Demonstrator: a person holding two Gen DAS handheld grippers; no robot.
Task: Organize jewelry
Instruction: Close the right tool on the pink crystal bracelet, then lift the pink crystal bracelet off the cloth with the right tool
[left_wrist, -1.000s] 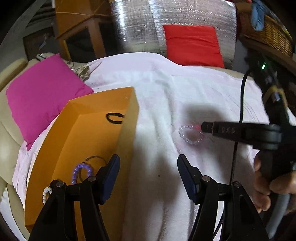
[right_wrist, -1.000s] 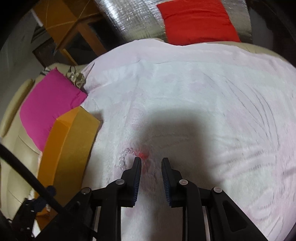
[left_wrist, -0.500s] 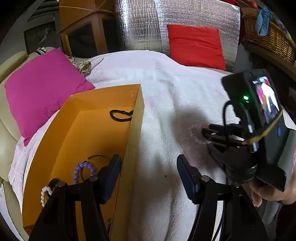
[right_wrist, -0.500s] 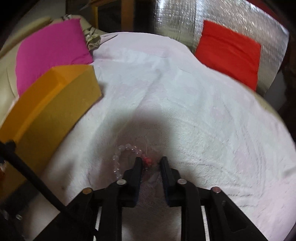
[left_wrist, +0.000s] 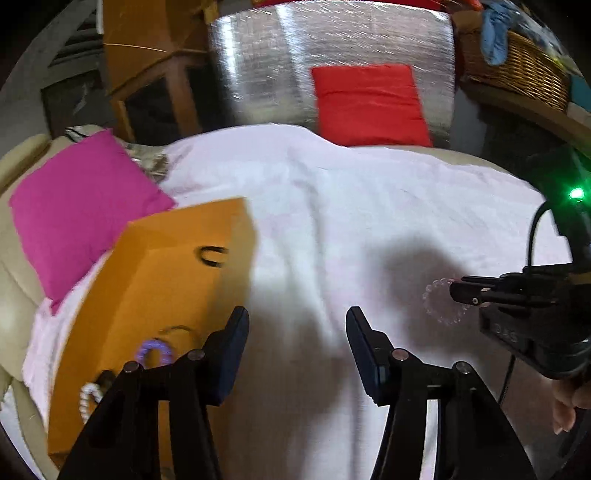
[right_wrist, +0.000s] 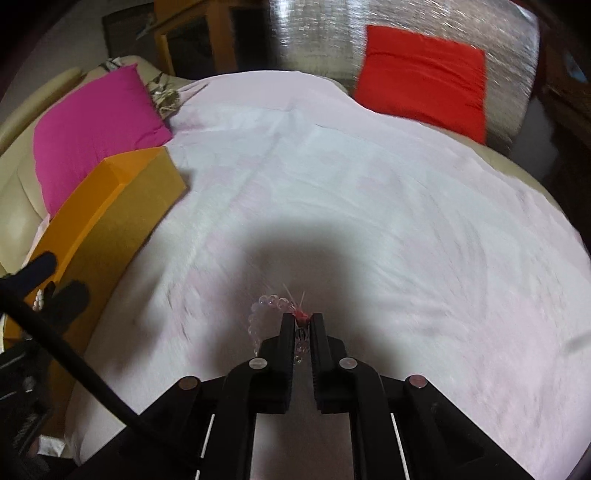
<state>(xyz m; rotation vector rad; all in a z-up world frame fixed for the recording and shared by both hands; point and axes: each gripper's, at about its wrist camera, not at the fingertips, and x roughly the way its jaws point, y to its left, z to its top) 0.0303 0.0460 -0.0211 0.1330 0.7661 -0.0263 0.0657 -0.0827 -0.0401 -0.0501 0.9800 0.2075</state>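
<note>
A clear bead bracelet with a red knot hangs from my right gripper, which is shut on it just above the white cloth. In the left wrist view the bracelet dangles from the right gripper at the right. My left gripper is open and empty, over the cloth beside the orange box. The box holds a black ring, a purple bead bracelet, a thin hoop and a white bead bracelet.
The white cloth covers a sofa. A pink cushion lies left of the box and a red cushion at the back against silver foil. A wicker basket stands at the far right.
My right gripper has closed fully on the clear bracelet and lifted it off the cloth. The left gripper has drifted a little right, still open.
</note>
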